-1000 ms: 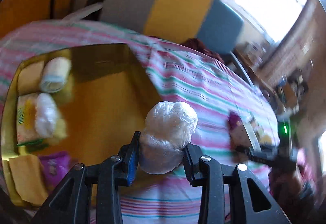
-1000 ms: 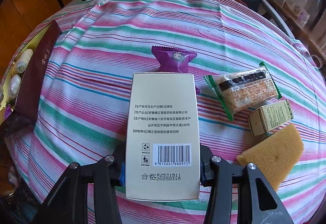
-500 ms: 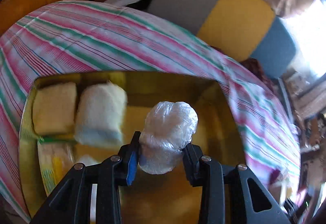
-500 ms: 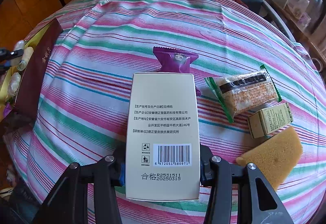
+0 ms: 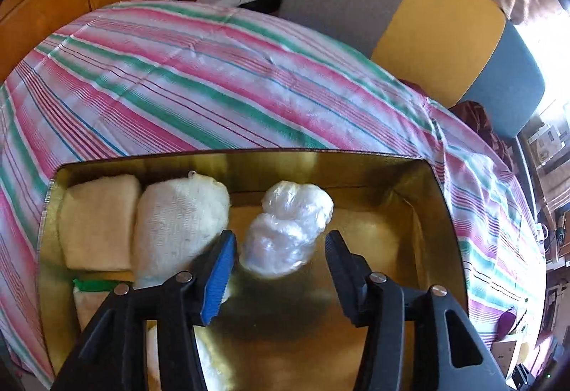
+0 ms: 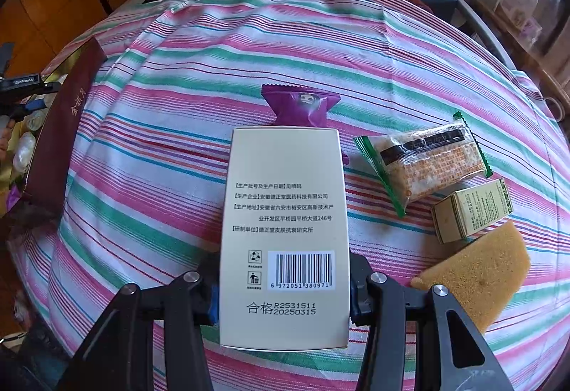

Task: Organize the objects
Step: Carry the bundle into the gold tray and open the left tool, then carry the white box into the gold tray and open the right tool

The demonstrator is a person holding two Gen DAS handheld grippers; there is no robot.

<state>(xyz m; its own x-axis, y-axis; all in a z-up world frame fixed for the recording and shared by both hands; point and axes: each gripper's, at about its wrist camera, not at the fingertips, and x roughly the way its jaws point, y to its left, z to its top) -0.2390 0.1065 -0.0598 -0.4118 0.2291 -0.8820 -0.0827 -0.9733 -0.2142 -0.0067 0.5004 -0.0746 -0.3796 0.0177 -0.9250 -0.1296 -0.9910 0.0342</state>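
Sorting is being judged as roughly half done. A clear-wrapped white bundle (image 5: 288, 227) is being released into the gold tin (image 5: 420, 184): the left gripper (image 5: 279, 266) jaws have just been opening, and the bundle is sitting between them with gaps showing on both sides, at or just above the tin floor. 2 pale cloth-like packs (image 5: 178, 220) are already lying beside it against the far wall, with more packets partly hidden below.

A tall cream box (image 6: 285, 234) with a barcode is being held clamped in the right gripper (image 6: 283, 287) above the striped tabletop (image 6: 160, 149). 4 items are still waiting there: a purple sachet (image 6: 302, 106), a green-edged snack bar (image 6: 424, 163), a small carton (image 6: 470, 209) and a tan sponge (image 6: 473, 273).
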